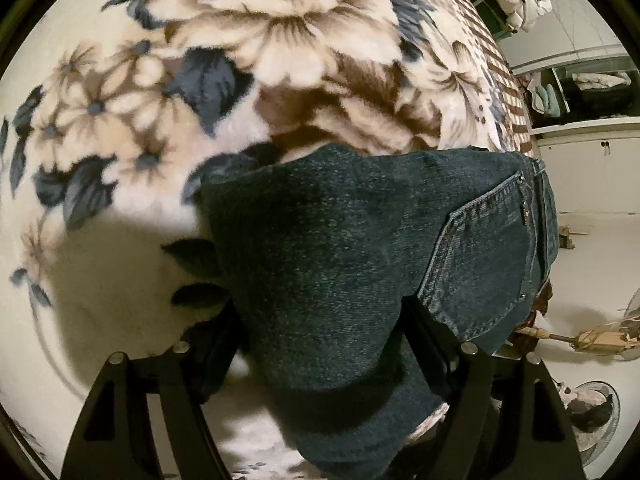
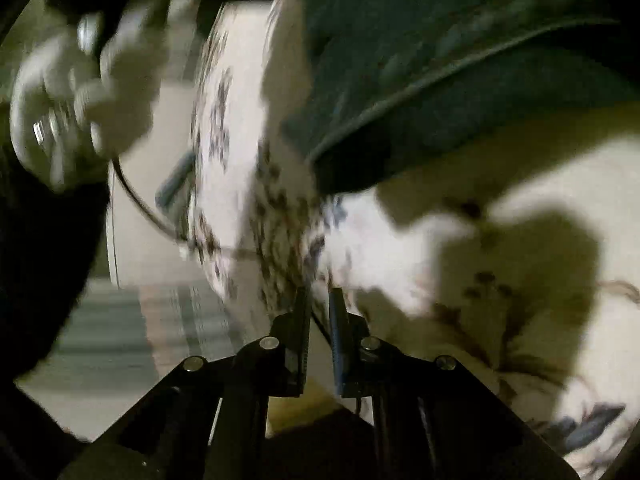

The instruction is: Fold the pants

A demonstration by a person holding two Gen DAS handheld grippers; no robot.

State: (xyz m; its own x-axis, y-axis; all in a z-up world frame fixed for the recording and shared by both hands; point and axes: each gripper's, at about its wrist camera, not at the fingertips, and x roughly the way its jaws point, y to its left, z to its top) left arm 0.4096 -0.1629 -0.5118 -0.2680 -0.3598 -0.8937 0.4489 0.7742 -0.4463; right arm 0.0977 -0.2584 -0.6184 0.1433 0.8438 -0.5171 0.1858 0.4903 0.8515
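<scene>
While the left hand-held gripper (image 1: 320, 320) straddles a thick fold of the jeans (image 1: 360, 240), seemingly grasping it, they lie on the floral blanket (image 1: 240, 60), pocket at 3 o'clock. The right hand-held gripper (image 2: 319, 304), nearly closed, holds nothing. Next likely calls for carrying that fold over.

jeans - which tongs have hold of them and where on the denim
The left tongs are wrapped in a bunched fold of the jeans, beside the back pocket; whether they clamp it is hidden. The right tongs are nearly closed, holding nothing.
</scene>
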